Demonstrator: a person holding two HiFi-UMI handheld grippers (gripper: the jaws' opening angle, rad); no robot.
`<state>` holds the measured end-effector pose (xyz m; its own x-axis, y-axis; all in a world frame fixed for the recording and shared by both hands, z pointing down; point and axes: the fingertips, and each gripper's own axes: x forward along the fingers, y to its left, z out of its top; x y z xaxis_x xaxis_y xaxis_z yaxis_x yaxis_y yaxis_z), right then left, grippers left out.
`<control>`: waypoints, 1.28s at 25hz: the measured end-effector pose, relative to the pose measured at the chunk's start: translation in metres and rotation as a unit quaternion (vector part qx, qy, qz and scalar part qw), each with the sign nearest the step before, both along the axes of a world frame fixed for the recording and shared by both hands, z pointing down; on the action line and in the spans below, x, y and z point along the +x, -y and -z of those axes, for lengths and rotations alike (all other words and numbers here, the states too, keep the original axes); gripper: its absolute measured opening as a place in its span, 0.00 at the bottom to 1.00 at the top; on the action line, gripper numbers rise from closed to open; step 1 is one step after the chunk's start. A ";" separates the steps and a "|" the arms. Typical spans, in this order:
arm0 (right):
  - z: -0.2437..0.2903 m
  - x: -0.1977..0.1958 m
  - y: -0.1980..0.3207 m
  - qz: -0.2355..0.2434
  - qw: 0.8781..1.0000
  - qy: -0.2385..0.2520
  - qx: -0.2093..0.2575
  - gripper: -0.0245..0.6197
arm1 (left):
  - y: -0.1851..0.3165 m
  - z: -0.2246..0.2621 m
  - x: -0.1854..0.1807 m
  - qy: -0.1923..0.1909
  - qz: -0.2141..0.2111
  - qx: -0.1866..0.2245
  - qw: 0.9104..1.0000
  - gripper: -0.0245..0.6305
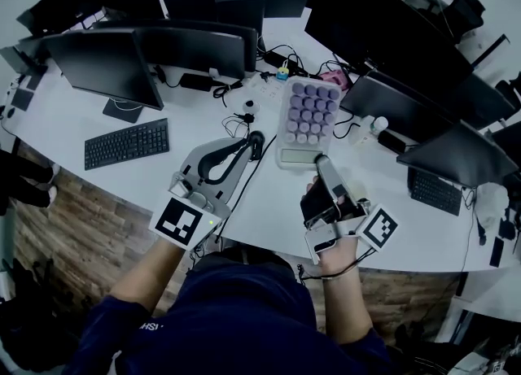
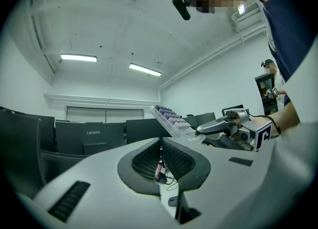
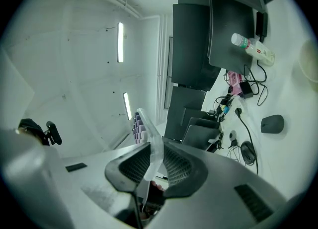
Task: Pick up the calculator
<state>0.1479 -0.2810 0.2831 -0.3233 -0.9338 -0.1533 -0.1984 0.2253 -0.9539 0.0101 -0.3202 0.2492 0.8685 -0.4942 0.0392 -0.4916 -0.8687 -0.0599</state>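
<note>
The right tongs (image 1: 321, 160) clamp the calculator (image 1: 307, 117) by its near edge alone, so it could pivot and slip free, while the left tongs (image 1: 256, 142), left of it, are closed on nothing.

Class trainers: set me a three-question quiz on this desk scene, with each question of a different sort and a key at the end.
1. Multiple choice: which gripper's jaws are clamped on the calculator? A, the left gripper. B, the right gripper. C, neither.
2. True or false: a black keyboard lies on the white desk, on the person's left side.
3. Fill in: the calculator's round keys are ____ in colour.

Key: 1 B; 2 true; 3 purple.
</note>
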 end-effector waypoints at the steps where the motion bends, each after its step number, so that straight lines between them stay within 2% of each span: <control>1: 0.001 0.001 0.000 0.000 1.000 0.001 0.001 0.17 | 0.000 0.000 0.000 0.001 0.000 -0.001 1.000 0.10; 32: -0.006 0.013 -0.003 -0.009 1.000 0.021 0.001 0.17 | -0.003 -0.007 0.003 0.006 0.008 -0.008 1.000 0.10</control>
<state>0.1606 -0.2778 0.2894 -0.2992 -0.9393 -0.1679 -0.1629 0.2237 -0.9610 0.0135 -0.3169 0.2564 0.8602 -0.5068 0.0569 -0.5044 -0.8619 -0.0522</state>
